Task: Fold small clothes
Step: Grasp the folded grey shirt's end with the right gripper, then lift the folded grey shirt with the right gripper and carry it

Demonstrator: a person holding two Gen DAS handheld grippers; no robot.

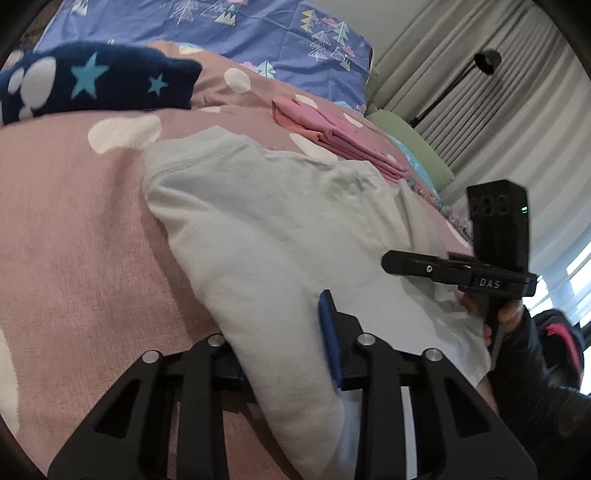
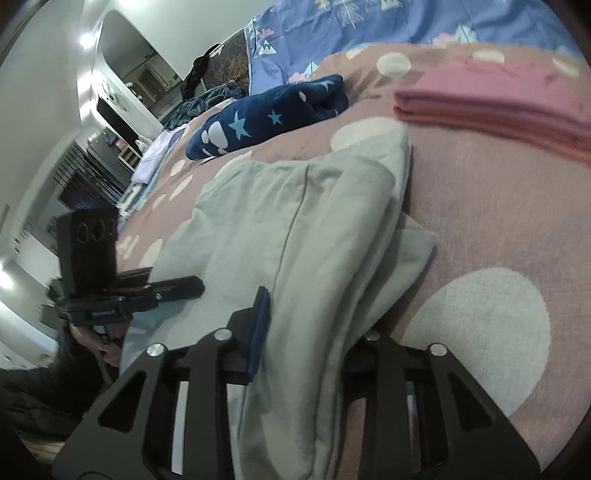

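A pale grey-green garment (image 1: 258, 221) lies folded over on the pink dotted bedspread (image 1: 74, 221). My left gripper (image 1: 284, 354) is shut on its near left edge, with cloth bunched between the blue pad (image 1: 330, 343) and the hidden other finger. My right gripper (image 2: 306, 347) is shut on the garment (image 2: 295, 221) at its near right edge, where several layers pass between the fingers. Each view shows the other gripper from the side, resting on the same garment: the right gripper (image 1: 399, 264) and the left gripper (image 2: 192, 286). A gloved hand holds each.
A folded pink stack (image 1: 332, 136) (image 2: 498, 103) lies beyond the garment. A navy star-patterned fleece (image 1: 92, 81) (image 2: 266, 114) sits further back, with blue patterned bedding (image 1: 258, 33) behind it. A green pillow (image 1: 413, 144), a floor lamp (image 1: 487, 61) and curtains stand at the bed's right side.
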